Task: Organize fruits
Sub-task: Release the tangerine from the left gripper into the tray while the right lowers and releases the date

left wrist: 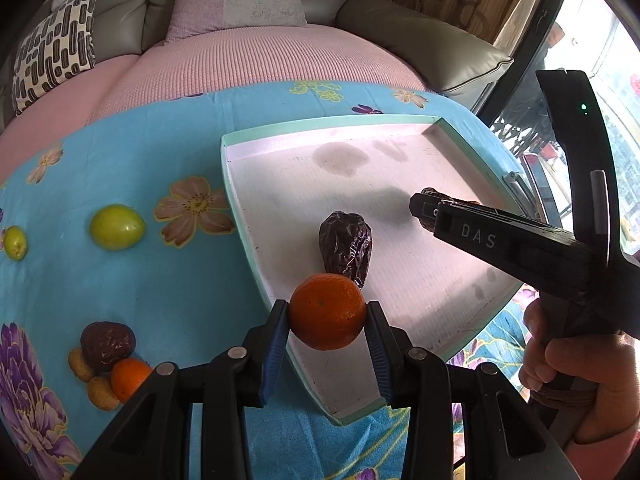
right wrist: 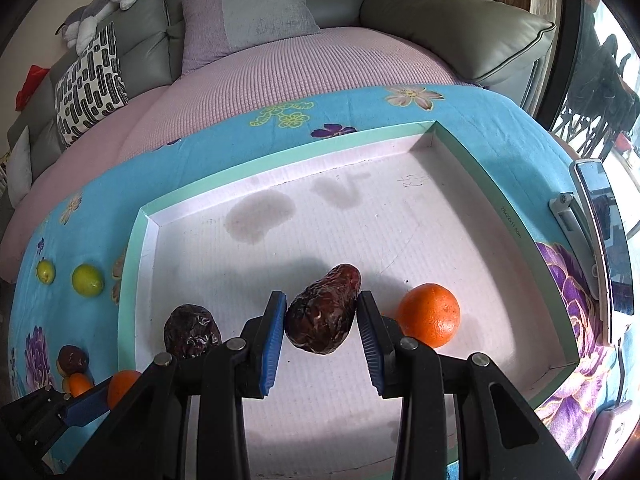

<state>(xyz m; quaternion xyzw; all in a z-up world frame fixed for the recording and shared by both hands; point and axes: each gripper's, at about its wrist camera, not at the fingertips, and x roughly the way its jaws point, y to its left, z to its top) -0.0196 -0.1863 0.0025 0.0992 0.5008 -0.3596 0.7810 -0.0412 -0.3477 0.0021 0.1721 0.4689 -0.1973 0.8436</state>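
Note:
My left gripper (left wrist: 327, 309) is shut on an orange (left wrist: 325, 324), held over the near-left rim of the white tray (left wrist: 280, 136) with a mint-green edge. One wrinkled dark date (left wrist: 346, 246) lies in the tray just beyond it. My right gripper (right wrist: 322, 300) is shut on a second date (right wrist: 320, 322) above the tray floor (right wrist: 400, 216). In the right wrist view another orange (right wrist: 430, 316) sits to its right and a date (right wrist: 192, 332) to its left. The left wrist view shows the right gripper (left wrist: 426, 212) reaching in from the right.
On the blue flowered cloth left of the tray lie two green fruits (left wrist: 117, 226) (left wrist: 15, 242) and a cluster of a date (left wrist: 107, 346), an orange (left wrist: 130, 378) and small tan fruits (left wrist: 102, 394). A phone on a stand (right wrist: 604, 240) sits right of the tray. A sofa with cushions (right wrist: 92, 88) lies behind.

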